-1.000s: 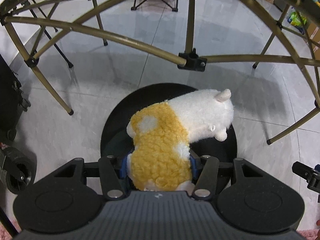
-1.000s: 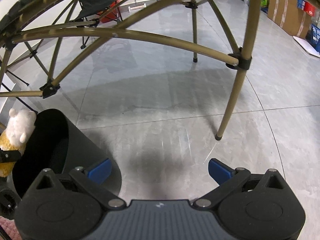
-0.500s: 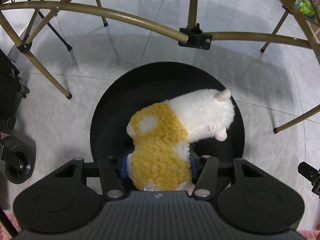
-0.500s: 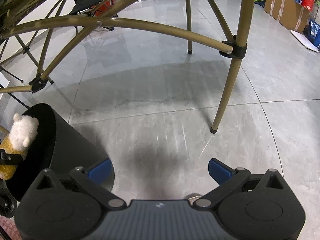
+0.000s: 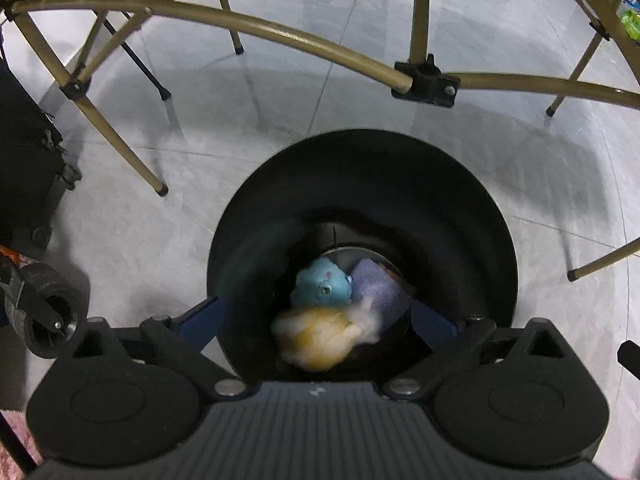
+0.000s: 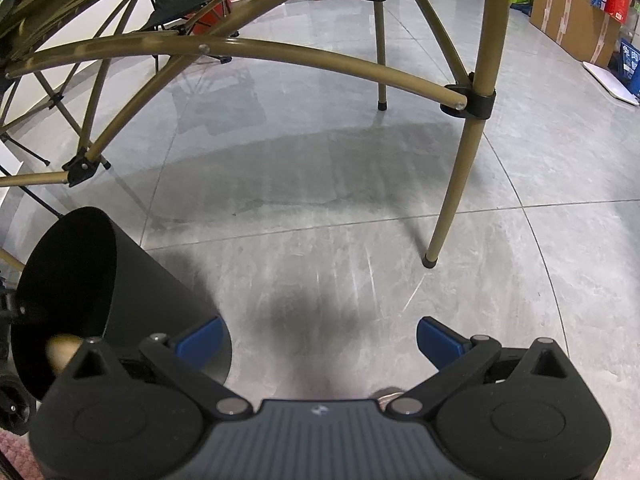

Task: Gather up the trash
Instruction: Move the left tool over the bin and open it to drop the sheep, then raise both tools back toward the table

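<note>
A round black bin (image 5: 472,216) stands on the grey tiled floor, straight below my left gripper (image 5: 320,320). That gripper's jaws are opening wide, and nothing is pressed between its blue pads (image 5: 202,322). A yellow and white plush toy (image 5: 320,338), blurred by motion, falls free inside the bin. Beneath it lie a blue plush (image 5: 322,286) and a purple item (image 5: 380,286). My right gripper (image 6: 318,338) hangs open over bare floor, with the same bin (image 6: 132,280) to its left. A blurred yellow shape (image 6: 60,350) shows inside that bin's mouth.
Gold folding-frame bars (image 5: 280,40) and legs (image 6: 460,168) arch over and around the bin. A black wheeled case (image 5: 24,168) and a small wheel (image 5: 44,328) sit at the left. Cardboard boxes (image 6: 576,20) line the far right wall.
My left gripper's jaws have spread apart and let go of the yellow and white plush, which has dropped into the bin. The right gripper has stayed put.
</note>
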`<state>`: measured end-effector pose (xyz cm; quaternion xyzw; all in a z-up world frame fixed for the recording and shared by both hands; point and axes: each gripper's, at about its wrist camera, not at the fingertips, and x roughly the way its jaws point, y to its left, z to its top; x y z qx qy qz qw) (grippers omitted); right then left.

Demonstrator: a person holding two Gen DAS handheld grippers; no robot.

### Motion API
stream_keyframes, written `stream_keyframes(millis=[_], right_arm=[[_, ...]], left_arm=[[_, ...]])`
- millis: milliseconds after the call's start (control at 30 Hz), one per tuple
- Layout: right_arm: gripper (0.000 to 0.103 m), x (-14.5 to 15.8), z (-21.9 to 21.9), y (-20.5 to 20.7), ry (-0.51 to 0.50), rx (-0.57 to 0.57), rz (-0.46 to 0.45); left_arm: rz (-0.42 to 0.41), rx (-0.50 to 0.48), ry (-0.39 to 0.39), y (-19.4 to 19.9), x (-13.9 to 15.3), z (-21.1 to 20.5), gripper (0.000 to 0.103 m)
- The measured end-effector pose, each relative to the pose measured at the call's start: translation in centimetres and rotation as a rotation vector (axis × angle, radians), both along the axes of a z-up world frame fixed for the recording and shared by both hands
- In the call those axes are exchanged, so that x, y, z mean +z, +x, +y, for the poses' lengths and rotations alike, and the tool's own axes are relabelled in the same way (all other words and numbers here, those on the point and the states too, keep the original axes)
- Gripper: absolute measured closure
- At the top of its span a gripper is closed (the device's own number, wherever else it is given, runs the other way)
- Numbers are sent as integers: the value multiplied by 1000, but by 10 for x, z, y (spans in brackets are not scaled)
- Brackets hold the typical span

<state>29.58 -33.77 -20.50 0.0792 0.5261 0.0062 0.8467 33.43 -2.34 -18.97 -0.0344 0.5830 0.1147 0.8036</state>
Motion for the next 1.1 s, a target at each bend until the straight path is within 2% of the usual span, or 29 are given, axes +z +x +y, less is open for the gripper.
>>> stream_keyframes(millis=[267,567,900,1100], right_arm=[[0,2,3,0,-1,11,-2],[0,9,9,-2,-2,20,-22],[0,39,17,-15,22,22,-105],[0,73,21,-26,34,34,-199]], left_arm=[[4,-9,-4,1,1,0,0],[-64,-19,-23,-10,17,1,0],[-249,-5,-37,-36,64,9,0],[-413,-13,-12,-56,100,12,0]])
